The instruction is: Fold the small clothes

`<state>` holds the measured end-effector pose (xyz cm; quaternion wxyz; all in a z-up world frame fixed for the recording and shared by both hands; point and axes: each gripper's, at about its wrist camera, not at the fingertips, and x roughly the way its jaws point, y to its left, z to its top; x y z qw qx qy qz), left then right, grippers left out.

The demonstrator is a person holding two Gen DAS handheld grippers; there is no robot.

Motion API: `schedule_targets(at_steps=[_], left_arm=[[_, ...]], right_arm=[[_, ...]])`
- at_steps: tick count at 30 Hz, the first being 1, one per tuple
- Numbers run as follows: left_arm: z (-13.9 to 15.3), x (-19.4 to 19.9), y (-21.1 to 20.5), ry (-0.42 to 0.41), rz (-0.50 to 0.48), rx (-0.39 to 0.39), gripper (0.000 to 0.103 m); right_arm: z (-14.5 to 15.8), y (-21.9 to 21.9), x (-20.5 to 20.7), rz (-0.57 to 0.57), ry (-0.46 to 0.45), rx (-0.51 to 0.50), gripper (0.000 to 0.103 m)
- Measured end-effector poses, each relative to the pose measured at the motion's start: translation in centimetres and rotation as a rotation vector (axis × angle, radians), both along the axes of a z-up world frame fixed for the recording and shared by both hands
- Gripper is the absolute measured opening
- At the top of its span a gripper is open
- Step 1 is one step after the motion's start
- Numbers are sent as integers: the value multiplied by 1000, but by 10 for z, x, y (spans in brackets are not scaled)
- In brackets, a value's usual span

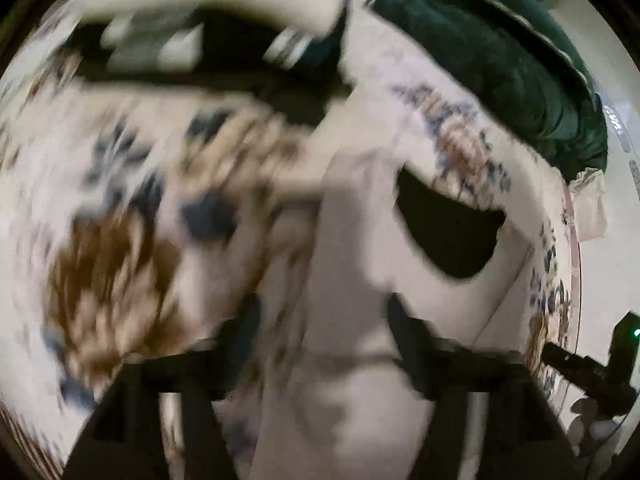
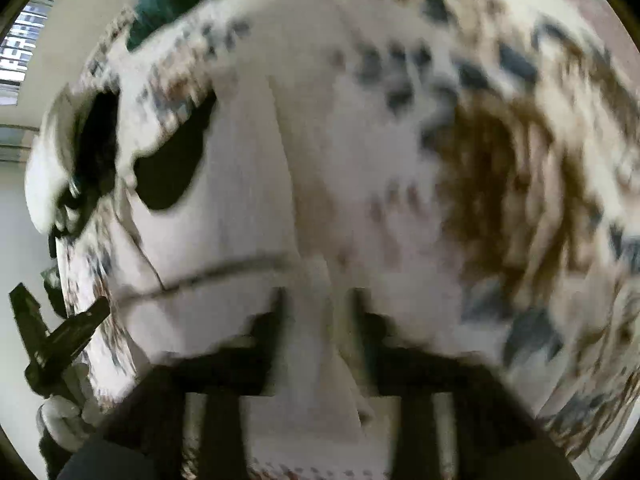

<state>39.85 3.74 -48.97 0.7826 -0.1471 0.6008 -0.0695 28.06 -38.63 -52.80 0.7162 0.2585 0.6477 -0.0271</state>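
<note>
In the left wrist view, heavily smeared by blur, a floral bedspread (image 1: 120, 208) with brown and blue blooms is filling the left half of the frame, and a dark garment (image 1: 224, 60) with pale patches is lying across the upper left on top of it. Toward the centre, a white garment (image 1: 352, 240) is hanging down the middle of the frame and running straight into the left gripper (image 1: 324, 320) at the bottom centre, whose two dark fingers (image 1: 404, 328) are sitting on either side of the cloth, apparently pinching it between the jaws. A dark opening is showing in the white fabric right of centre. A dark green quilted cover (image 1: 500, 60) is bunching in the upper right, and the other gripper is peeking in at the lower right edge. In the right wrist view, the left gripper's dark body (image 2: 60, 344) is showing at the lower left edge, with a window (image 2: 24, 40) in the upper left corner. The white garment (image 2: 248, 184) is spreading over the centre-left of the frame, and a fold of it is dropping between the fingers of the right gripper (image 2: 318, 316) at the bottom centre, the jaws appearing to be clamping it. The floral bedspread (image 2: 512, 168) is covering the right half.
</note>
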Motion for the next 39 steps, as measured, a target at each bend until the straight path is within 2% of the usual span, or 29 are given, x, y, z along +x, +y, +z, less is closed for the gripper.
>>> schedule_targets(at_steps=[3,6,8,10,12,13,14,16,18,24,26,27,28,31,35,39], left_arm=[[-14,49,-21,-9,-77,67,66],[-36,83,-45,11,-183,136,66],[-53,97,-56,32,-248,189,65],[-63,107,-68,41,-299,205,64],[-63,108,-74,5,-335,210,40],[-61,106,-76,-3,-350,211,9],[-57,104,-76,-13,-359,193,7],[-45,93,-72,-64,-358,168,7],[-32,80,-65,-92,-343,151,6],[32,26,-35,-199,-255,87,6],[44,23,-39,-220,-230,70,6],[57,6,-33,-234,-212,55,6],[62,5,-31,-238,-201,44,6],[76,-35,-24,-235,-158,21,6],[68,-91,-13,-200,-112,8,6],[28,-149,-4,-95,-101,5,6]], right_arm=[[13,0,39,15,-64,-24,53],[5,3,90,24,-79,-47,53],[-4,8,125,72,-78,-90,53],[-16,15,158,134,-50,-131,53],[-28,24,184,194,-24,-146,53],[-32,27,191,214,-14,-145,52],[-35,30,197,231,-10,-138,49],[-33,37,204,256,-40,-156,4],[-25,43,204,276,-69,-194,5],[23,43,173,241,-176,-155,4],[41,42,154,224,-208,-139,4],[50,42,144,215,-222,-127,4],[59,41,130,204,-238,-118,4],[81,42,83,175,-273,-85,4],[95,39,8,125,-300,-37,4],[82,43,-58,113,-271,-15,4]])
